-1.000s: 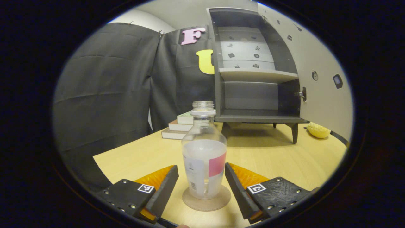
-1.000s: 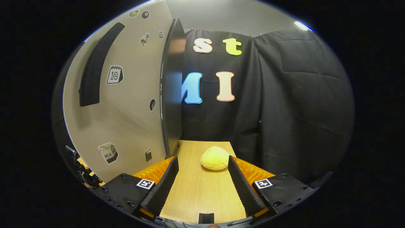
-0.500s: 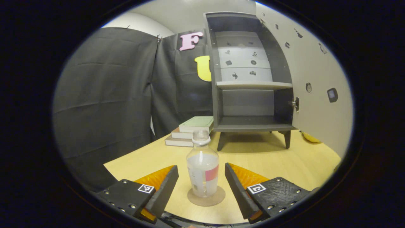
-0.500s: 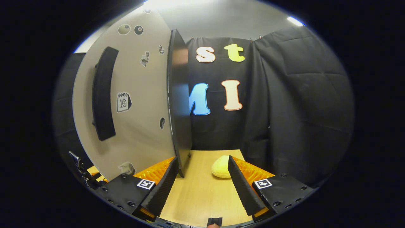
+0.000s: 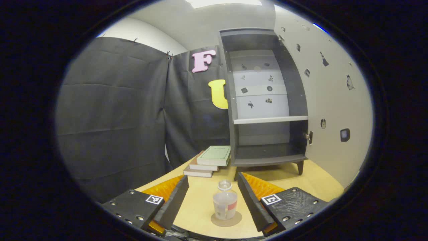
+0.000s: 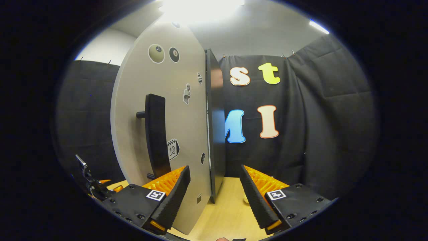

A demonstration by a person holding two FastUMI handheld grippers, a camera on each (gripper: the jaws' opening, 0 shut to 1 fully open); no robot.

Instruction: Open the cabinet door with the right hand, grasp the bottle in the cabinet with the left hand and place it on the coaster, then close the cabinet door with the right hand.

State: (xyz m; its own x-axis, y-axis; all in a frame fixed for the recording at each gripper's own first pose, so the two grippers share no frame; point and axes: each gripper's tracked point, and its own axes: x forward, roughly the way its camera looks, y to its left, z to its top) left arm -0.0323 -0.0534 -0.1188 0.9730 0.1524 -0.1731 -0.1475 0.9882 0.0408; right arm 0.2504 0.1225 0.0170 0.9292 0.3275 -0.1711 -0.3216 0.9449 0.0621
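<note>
A clear bottle (image 5: 224,204) with a pale cap and a pink label stands upright on a round brown coaster (image 5: 227,220) near the table's front. My left gripper (image 5: 212,178) is open, pulled back and raised above the bottle, touching nothing. Behind, the dark cabinet (image 5: 267,100) stands open with bare shelves, its pale door (image 5: 334,110) swung out to the right. In the right gripper view the door's outer face (image 6: 180,113) with its dark vertical handle (image 6: 155,134) is close on the left. My right gripper (image 6: 214,170) is open, near the door's lower part, holding nothing.
A stack of books (image 5: 209,160) lies on the wooden table (image 5: 200,201) left of the cabinet. The cabinet's dark side panel (image 6: 215,134) rises just beyond my right fingers. A pale yellow lump (image 6: 245,199) peeks beside the right finger. Black cloth walls surround the booth.
My left gripper has drawn back and up from the bottle, which stays on the coaster. My right gripper has pulled back and shifted, bringing the door's handle into view.
</note>
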